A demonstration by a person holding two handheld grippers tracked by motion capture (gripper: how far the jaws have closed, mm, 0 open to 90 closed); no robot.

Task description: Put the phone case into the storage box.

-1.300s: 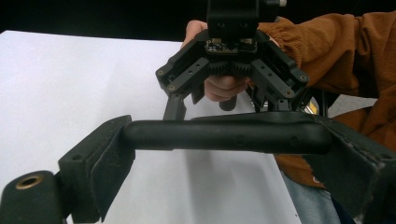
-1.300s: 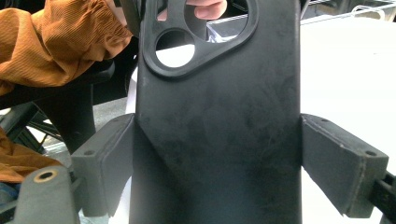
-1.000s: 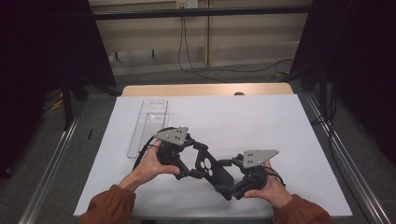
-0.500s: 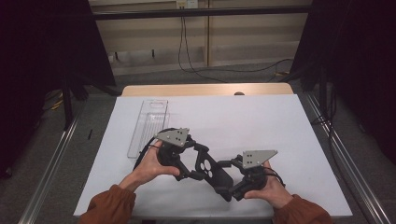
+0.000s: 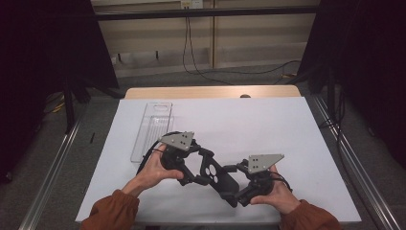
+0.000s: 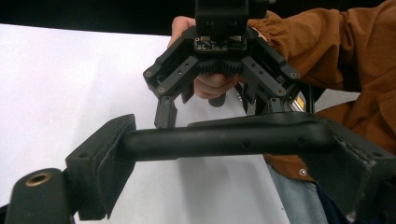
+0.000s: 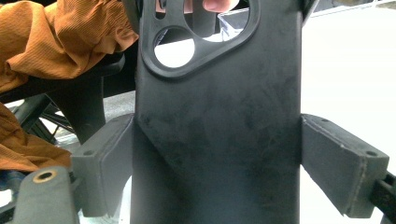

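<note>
Black and matte, a flat bracket (image 5: pixel 214 173) with round cut-outs was held between the two tools, low over the front of the white surface (image 5: pixel 268 124).

In the high view, the left tool (image 5: pixel 191 173) and the right tool (image 5: pixel 238 191) met at the bracket, and the bracket's long axis ran diagonally, from the left hand (image 5: pixel 154 171) down toward the right hand (image 5: pixel 273 192) at the near edge.

The left tool view showed what the high view did not: the bracket (image 6: pixel 224 139) appeared edge-on as a thin bar lying crosswise, its ends seated against both padded jaws, so the left tool (image 6: pixel 233 154) was clamped on it across a wide span. Beyond it, the right tool (image 6: pixel 219 70) faced the camera.

The right tool view showed the broad flat face of the bracket (image 7: pixel 219 140), with its length running away from the camera and two round holes at the far end. Both pads touched its side edges, so the right tool (image 7: pixel 217 163) gripped it at a wide setting.

A clear plastic tray (image 5: pixel 152 129) lay on the surface behind the left hand, with its long axis pointing away from the person. Whether it held anything could not be told.
</note>
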